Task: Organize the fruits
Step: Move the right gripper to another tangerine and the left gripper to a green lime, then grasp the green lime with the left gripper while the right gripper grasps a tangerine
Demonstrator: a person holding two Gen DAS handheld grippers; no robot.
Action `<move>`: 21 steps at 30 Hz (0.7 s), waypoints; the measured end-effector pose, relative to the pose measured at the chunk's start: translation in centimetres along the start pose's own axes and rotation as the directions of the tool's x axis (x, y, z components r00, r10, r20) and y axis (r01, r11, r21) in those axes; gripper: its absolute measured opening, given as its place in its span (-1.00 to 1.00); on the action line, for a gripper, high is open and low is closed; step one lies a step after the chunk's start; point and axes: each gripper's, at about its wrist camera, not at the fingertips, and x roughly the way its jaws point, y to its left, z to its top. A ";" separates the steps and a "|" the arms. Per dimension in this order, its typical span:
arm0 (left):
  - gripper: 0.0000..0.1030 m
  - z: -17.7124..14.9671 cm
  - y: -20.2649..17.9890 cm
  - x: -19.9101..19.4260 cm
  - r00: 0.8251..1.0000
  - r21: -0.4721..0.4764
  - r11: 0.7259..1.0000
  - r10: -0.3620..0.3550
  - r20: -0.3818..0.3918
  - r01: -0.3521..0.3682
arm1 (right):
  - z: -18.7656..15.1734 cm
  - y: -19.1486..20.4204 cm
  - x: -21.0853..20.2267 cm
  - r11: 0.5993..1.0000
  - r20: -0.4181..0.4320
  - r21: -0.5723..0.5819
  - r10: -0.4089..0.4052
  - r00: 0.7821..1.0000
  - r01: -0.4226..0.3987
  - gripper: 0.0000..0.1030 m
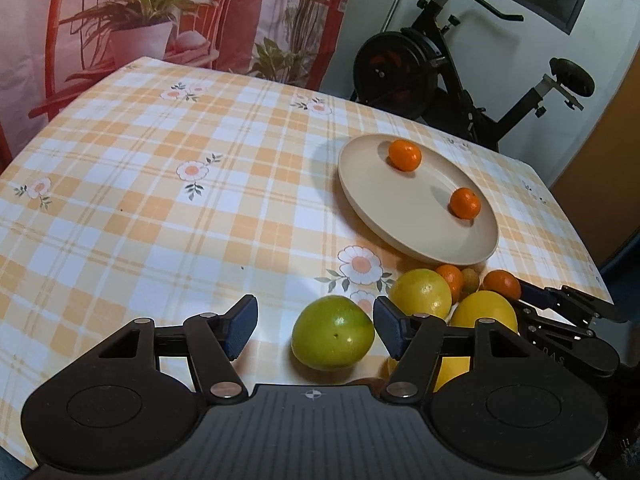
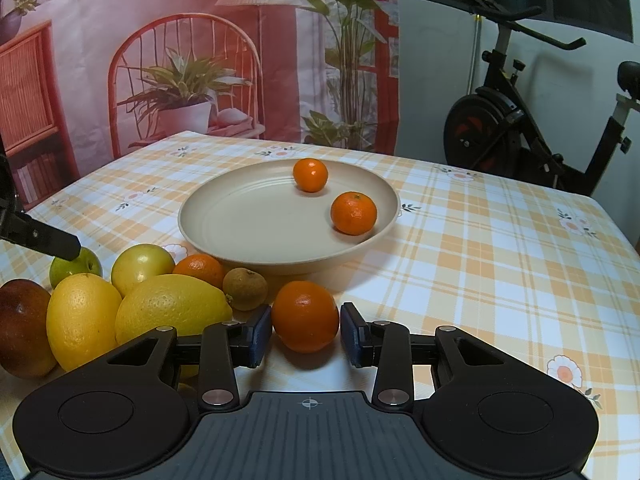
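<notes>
R gripper (image 2: 306, 334) fingers clamped on round orange mandarin (image 2: 305, 316), at 6 o'clock of round beige plate (image 2: 240, 236) w/ two mandarins. L gripper (image 1: 315, 328) fingers apart, green round fruit (image 1: 332, 332) between, right pad touching.

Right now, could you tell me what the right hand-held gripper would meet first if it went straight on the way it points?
The mandarin already between its pads; the right hand-held gripper appears closed on it. Beyond that, probably the beige plate.

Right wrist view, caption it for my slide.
Right tool closed around a mandarin before a plate holding two.
</notes>
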 end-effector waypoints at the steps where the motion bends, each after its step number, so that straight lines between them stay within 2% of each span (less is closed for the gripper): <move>1: 0.30 0.0 0.0 0.0 1.000 -0.001 1.000 -0.001 -0.004 0.001 | 0.0 0.0 0.0 1.000 0.000 -0.001 0.000 1.000 0.000 -0.33; 21: 0.36 -0.4 -0.2 1.4 0.998 -0.010 0.999 -0.035 -0.046 0.035 | 0.0 0.0 0.0 1.000 0.000 0.000 0.000 1.000 0.000 -0.33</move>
